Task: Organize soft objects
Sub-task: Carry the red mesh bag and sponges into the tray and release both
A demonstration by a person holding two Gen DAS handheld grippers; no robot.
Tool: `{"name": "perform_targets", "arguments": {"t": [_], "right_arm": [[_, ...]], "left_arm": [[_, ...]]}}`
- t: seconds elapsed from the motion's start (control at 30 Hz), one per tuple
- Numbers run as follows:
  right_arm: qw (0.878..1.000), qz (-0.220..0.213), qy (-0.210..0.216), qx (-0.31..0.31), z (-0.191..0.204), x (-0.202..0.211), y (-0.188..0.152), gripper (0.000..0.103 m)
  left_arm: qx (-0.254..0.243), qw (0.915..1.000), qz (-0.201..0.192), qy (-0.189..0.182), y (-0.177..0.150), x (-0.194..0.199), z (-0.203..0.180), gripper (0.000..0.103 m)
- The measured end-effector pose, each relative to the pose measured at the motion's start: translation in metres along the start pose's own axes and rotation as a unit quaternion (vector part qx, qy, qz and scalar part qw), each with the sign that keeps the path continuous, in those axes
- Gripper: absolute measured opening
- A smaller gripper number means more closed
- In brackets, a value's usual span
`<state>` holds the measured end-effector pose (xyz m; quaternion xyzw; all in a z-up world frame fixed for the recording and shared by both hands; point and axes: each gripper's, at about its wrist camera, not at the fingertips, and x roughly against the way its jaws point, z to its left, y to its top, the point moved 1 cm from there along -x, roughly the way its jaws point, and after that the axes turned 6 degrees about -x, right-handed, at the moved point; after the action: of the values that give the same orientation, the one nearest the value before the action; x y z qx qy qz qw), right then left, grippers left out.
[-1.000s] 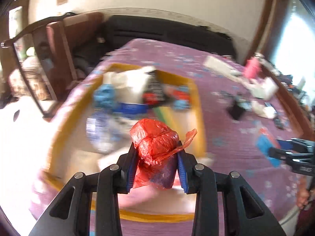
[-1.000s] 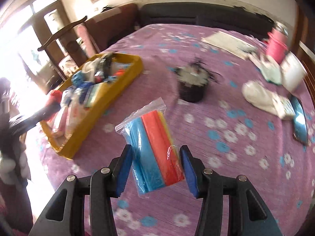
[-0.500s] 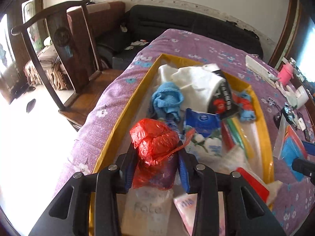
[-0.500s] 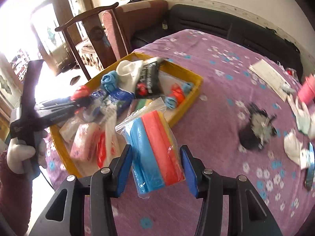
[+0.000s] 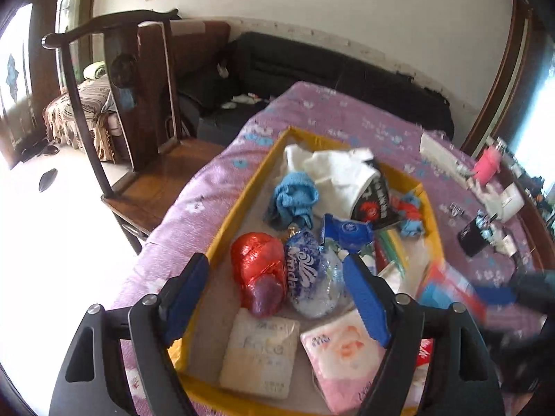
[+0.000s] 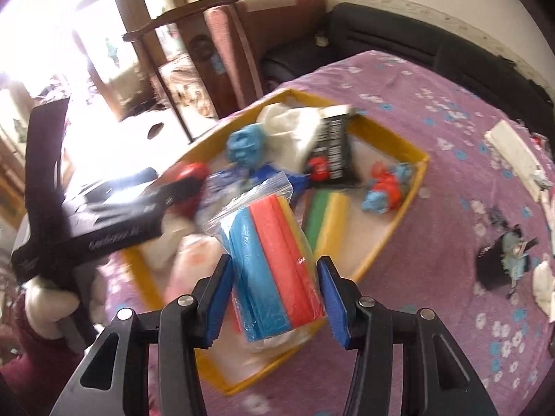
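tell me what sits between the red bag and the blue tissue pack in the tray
The blue-and-white Vinda pack lies between the red bag and the blue tissue pack, seen in the left wrist view.

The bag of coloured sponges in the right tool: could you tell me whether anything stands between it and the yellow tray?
Nothing blocks it. The bag of coloured sponges, clamped in the right tool, hangs over the yellow tray, though packets already lie beneath.

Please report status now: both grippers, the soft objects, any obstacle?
Left gripper opening, red bundle dropped in yellow tray. Right gripper holds sponge bag above tray. No obstacle.
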<state>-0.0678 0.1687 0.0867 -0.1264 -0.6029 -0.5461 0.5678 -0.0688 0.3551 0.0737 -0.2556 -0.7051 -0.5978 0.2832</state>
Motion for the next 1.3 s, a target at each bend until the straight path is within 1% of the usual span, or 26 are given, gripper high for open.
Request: {"name": "perform_targets", "arguments": {"t": [0.1, 0.17, 0.2, 0.3, 0.37, 0.47, 0.57, 0.67, 0.73, 0.77, 0.83, 0.87, 0.9, 1.03, 1.17, 1.23, 1.3], "right_arm": [[0.999, 0.024, 0.023, 0.015, 0.014, -0.005, -0.015, 0.054], [0.999, 0.041, 0.023, 0.017, 0.016, -0.014, -0.02, 0.054], [0.999, 0.047, 0.016, 0.013, 0.014, -0.021, -0.022, 0.054], [0.999, 0.039, 0.005, 0.0, 0.007, -0.027, -0.017, 0.054], [0.999, 0.034, -0.017, -0.001, 0.005, -0.031, -0.01, 0.054], [0.999, 0.033, -0.021, 0.002, 0.003, -0.038, -0.005, 0.054], [0.999, 0.031, -0.028, 0.017, 0.013, -0.042, -0.007, 0.054], [0.998, 0.042, -0.014, 0.042, 0.026, -0.042, -0.016, 0.054], [0.997, 0.044, -0.025, 0.065, 0.034, -0.045, -0.023, 0.054], [0.996, 0.042, -0.033, 0.072, 0.036, -0.047, -0.024, 0.056], [0.995, 0.03, -0.058, 0.079, 0.036, -0.049, -0.025, 0.064], [0.994, 0.02, -0.07, 0.079, 0.033, -0.048, -0.024, 0.071], [0.994, 0.009, -0.075, 0.078, 0.03, -0.046, -0.023, 0.072], [0.997, 0.002, -0.04, 0.062, 0.023, -0.034, -0.024, 0.072], [0.998, -0.022, -0.017, 0.051, 0.016, -0.012, -0.032, 0.074], [0.999, -0.033, -0.011, 0.041, 0.01, 0.0, -0.036, 0.075], [0.998, -0.044, -0.014, 0.031, 0.0, 0.011, -0.04, 0.076]], "left_arm": [[-0.006, 0.9997, -0.012, 0.02, 0.001, 0.008, 0.0, 0.083], [-0.01, 0.9993, -0.016, 0.034, 0.0, 0.01, -0.001, 0.083], [-0.012, 0.999, -0.017, 0.04, 0.0, 0.01, -0.002, 0.083], [-0.019, 0.9979, -0.018, 0.059, -0.001, 0.009, -0.005, 0.083], [-0.026, 0.9969, -0.019, 0.071, -0.003, 0.01, -0.009, 0.083], [-0.034, 0.9955, -0.023, 0.086, -0.004, 0.013, -0.014, 0.083], [-0.042, 0.994, -0.025, 0.098, -0.006, 0.017, -0.019, 0.083], [-0.045, 0.9929, -0.026, 0.106, -0.006, 0.02, -0.021, 0.084], [-0.043, 0.9927, -0.026, 0.109, -0.006, 0.021, -0.021, 0.084], [-0.041, 0.9926, -0.026, 0.111, -0.006, 0.022, -0.021, 0.084], [-0.039, 0.9924, -0.027, 0.114, -0.006, 0.024, -0.022, 0.084], [-0.039, 0.9923, -0.027, 0.115, -0.006, 0.026, -0.023, 0.085], [-0.041, 0.9921, -0.027, 0.115, -0.006, 0.026, -0.024, 0.085], [-0.052, 0.9906, -0.029, 0.123, -0.007, 0.031, -0.032, 0.09], [-0.057, 0.9897, -0.03, 0.128, -0.006, 0.034, -0.038, 0.09], [-0.061, 0.9891, -0.031, 0.13, -0.006, 0.036, -0.044, 0.09], [-0.068, 0.9882, -0.033, 0.133, -0.005, 0.038, -0.051, 0.09]]}}
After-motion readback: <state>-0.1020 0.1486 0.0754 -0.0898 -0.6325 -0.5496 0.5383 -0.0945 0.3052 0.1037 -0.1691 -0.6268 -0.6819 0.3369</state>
